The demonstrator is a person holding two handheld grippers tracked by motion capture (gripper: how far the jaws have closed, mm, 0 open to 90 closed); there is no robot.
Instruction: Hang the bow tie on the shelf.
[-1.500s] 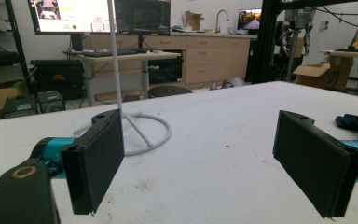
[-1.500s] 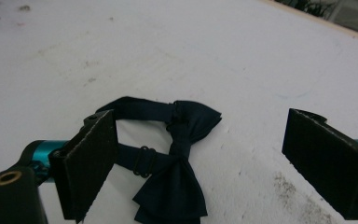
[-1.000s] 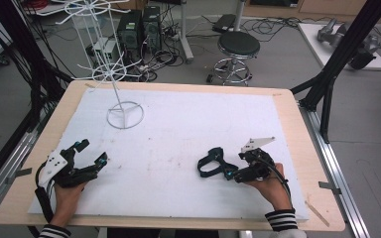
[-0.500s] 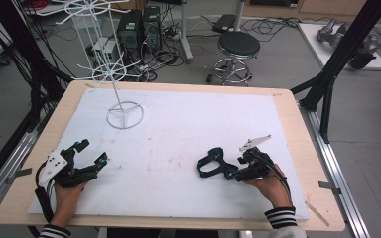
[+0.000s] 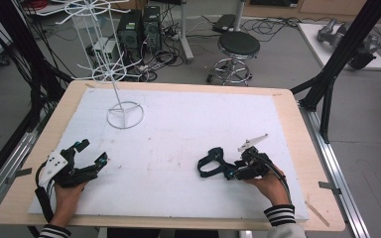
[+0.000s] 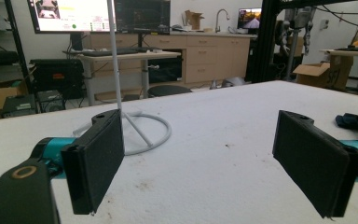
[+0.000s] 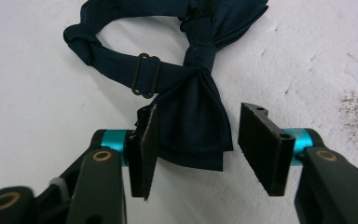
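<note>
White foam-topped counter (image 5: pixel 178 134): dark navy fabric bow tie (image 7: pixel 191 116) is straddled by the spread right gripper (image 7: pixel 198 149), not yet pinched; left gripper (image 6: pixel 200 163) is held spread, idle; pickup remains.

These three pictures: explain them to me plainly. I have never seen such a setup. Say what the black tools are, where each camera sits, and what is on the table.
A person sits at a white-topped table, holding a two-jaw hand tool in each hand. The high view looks down from above. The other two cameras ride on the tools and look along their jaws. The left gripper is open and empty, pointing toward a white wire stand. The right gripper is open, its jaws on either side of a dark blue bow tie lying on the table. Nothing is gripped yet.
</note>
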